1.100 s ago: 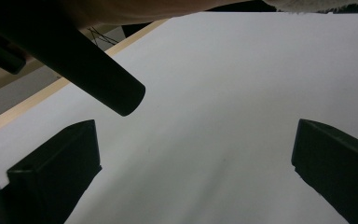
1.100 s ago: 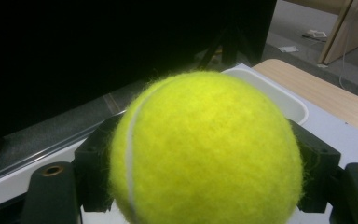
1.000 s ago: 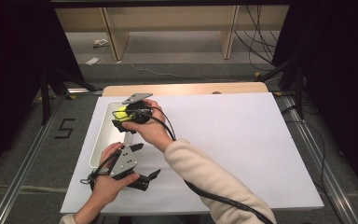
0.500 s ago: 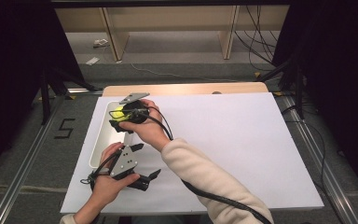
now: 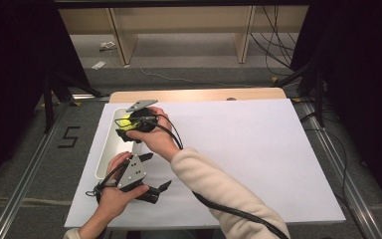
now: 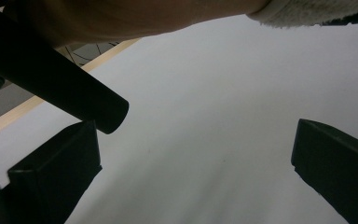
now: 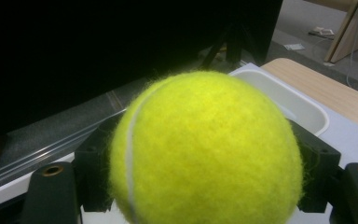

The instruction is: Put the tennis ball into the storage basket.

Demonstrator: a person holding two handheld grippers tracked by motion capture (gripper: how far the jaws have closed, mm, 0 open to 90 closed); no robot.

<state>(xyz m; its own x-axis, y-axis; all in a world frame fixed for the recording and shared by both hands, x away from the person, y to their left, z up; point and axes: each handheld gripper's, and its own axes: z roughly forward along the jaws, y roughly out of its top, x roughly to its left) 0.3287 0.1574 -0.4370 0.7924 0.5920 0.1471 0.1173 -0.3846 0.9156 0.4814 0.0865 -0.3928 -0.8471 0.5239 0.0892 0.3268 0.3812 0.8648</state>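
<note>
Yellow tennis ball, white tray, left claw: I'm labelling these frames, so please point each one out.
Yellow fuzzy tennis ball (image 7: 205, 149): right gripper view, middle of its felt.
White oblong plastic tray (image 5: 106, 158): high view, left rim.
Left claw (image 5: 155, 172): high view, between its open jaw tips.

My right arm wears a cream fleece sleeve (image 5: 214, 184). Both grippers are black: the left gripper (image 5: 157, 175) carries a grey three-cornered plate, and so does the right gripper (image 5: 124, 128) at its 12 o'clock edge. A black cable (image 5: 238, 215) trails toward 5 o'clock.
</note>
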